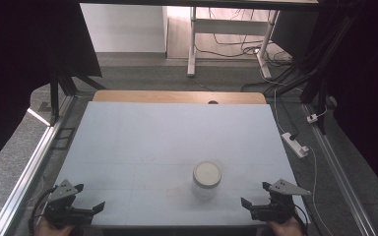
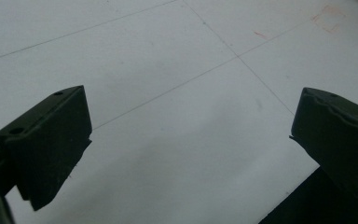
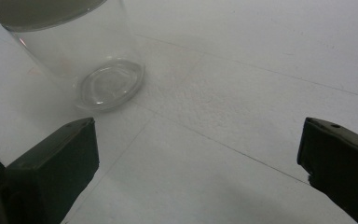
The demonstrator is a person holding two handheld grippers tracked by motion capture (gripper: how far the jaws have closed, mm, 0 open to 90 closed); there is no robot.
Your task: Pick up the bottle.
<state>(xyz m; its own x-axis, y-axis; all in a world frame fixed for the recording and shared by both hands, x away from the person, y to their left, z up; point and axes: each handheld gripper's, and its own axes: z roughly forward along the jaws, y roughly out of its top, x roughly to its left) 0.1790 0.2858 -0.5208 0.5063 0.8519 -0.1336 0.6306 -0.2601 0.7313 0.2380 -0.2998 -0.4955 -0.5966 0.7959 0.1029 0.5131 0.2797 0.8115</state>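
At the near edge of the table [image 1: 128, 142], the left gripper [image 1: 89, 197] sits at about 7 o'clock in the high view, held in a hand [image 1: 49, 228] that comes in from the bottom. Its jaws are spread wide with nothing between them; in the left gripper view they frame bare white tabletop crossed by thin lines.

The right gripper [image 1: 256, 193] sits at about 5 o'clock, also at the near edge, in the other hand [image 1: 286, 227]. Its jaws too stand wide apart and hold nothing. A grey plate [image 1: 288, 187] rides on top of it.

Just beyond the grippers, between them but nearer the right one, stands the jar [image 1: 206, 180]. It is clear, upright, and capped with a pale round lid [image 1: 206, 172]. It touches neither gripper. From the right gripper it lies at roughly 10 o'clock; in the right gripper view the jar [image 3: 81, 56] rises just past the left jaw, its round glass base flat on the table.

Farther out the tabletop runs to a wooden strip [image 1: 177, 97] at 12 o'clock. Beyond that lie a grey floor and a white frame's legs [image 1: 192, 44] with cables [image 1: 236, 46]. A power strip [image 1: 295, 144] lies on the floor at 3 o'clock.
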